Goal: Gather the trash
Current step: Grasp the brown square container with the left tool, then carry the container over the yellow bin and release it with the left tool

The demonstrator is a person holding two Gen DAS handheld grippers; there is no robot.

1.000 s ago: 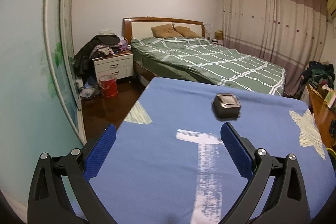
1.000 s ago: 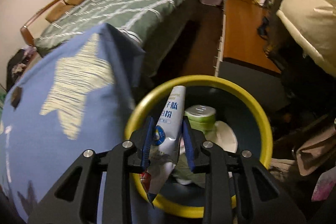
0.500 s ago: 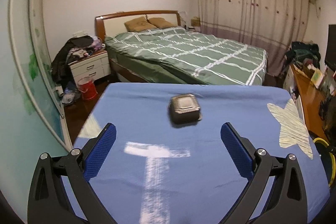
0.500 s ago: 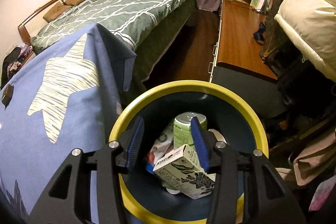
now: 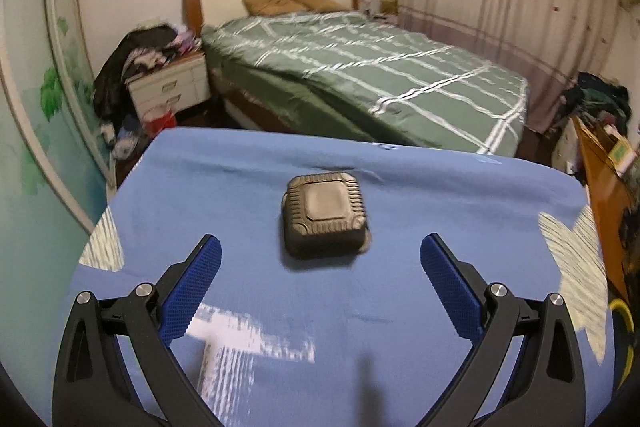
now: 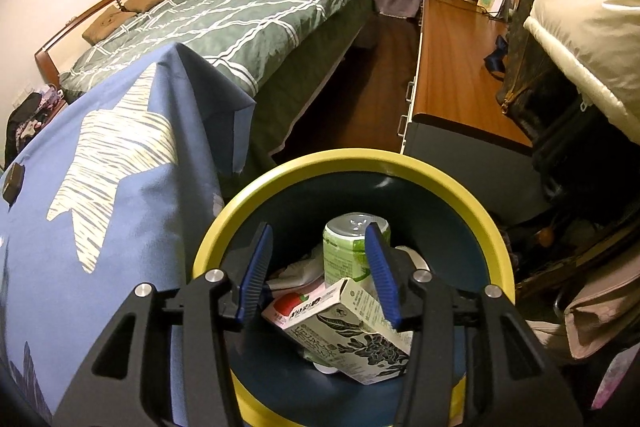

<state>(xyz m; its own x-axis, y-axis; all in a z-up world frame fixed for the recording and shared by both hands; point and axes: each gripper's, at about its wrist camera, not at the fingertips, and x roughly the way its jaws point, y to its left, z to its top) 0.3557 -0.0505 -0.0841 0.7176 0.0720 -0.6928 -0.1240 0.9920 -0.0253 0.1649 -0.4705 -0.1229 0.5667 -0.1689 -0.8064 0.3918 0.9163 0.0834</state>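
A dark ribbed square container [image 5: 325, 215] sits upside down on the blue cloth-covered table [image 5: 440, 195]. My left gripper [image 5: 320, 267] is open and empty, just short of the container, its blue pads either side of it. My right gripper [image 6: 320, 259] is open and empty above the yellow-rimmed bin [image 6: 460, 195]. In the bin lie a green can [image 6: 352, 247], a printed carton [image 6: 352, 327] and a pink-and-white packet [image 6: 298, 303]. The dark container also shows in the right wrist view [image 6: 13, 183], far left on the table.
A bed with a green checked cover [image 5: 360, 75] stands beyond the table. A white nightstand piled with clothes [image 5: 168, 87] is at the back left. A wooden desk [image 6: 452, 67] and bags [image 6: 560, 99] are right of the bin. The bin's rim shows in the left wrist view [image 5: 626, 331].
My right gripper opened and let the white packet drop into the bin, then rose a little. My left gripper moved toward the dark container, which now lies between its pads in view.
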